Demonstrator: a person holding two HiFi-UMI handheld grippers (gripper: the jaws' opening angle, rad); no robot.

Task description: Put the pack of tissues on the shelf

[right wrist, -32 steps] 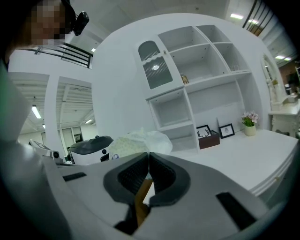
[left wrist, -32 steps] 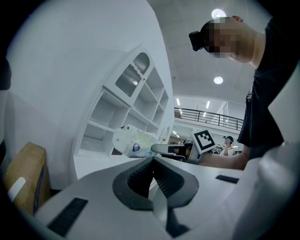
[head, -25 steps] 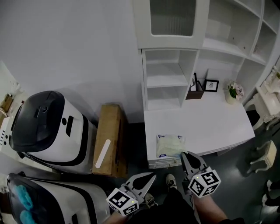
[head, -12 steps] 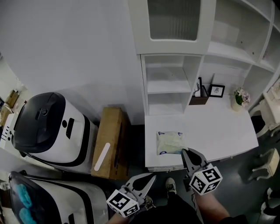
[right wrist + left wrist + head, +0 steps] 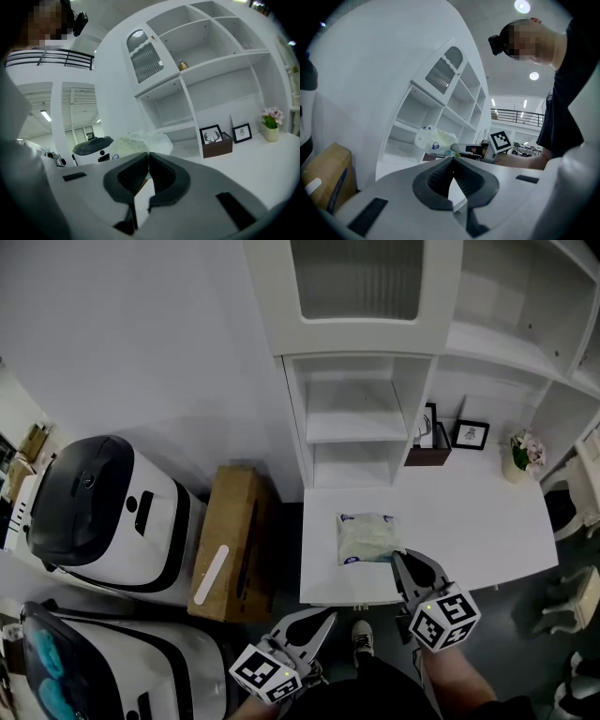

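Note:
The pack of tissues (image 5: 367, 538), pale green in clear wrap with a blue label, is over the front part of the white desk (image 5: 469, 521). My right gripper (image 5: 399, 559) is at its near right corner, jaws shut on the pack's edge. In the right gripper view the pack (image 5: 140, 140) bulges just beyond the shut jaws (image 5: 148, 154). The left gripper view shows the pack (image 5: 433, 139) raised off the desk, with the right gripper (image 5: 461, 149) beside it. My left gripper (image 5: 325, 617) hangs below the desk's front edge, shut and holding nothing (image 5: 452, 158). The open white shelves (image 5: 352, 423) stand behind the desk.
A brown holder (image 5: 427, 451), a framed picture (image 5: 472, 434) and a small flower pot (image 5: 520, 454) stand at the desk's back. Left of the desk on the floor lie a cardboard box (image 5: 230, 540) and white machines with dark tops (image 5: 103, 517). A glass-front cabinet (image 5: 356, 282) tops the shelves.
The pack, with my right gripper on its corner, now sits farther from the desk's front edge, toward the shelves. The head view has shifted. The left gripper has hardly moved.

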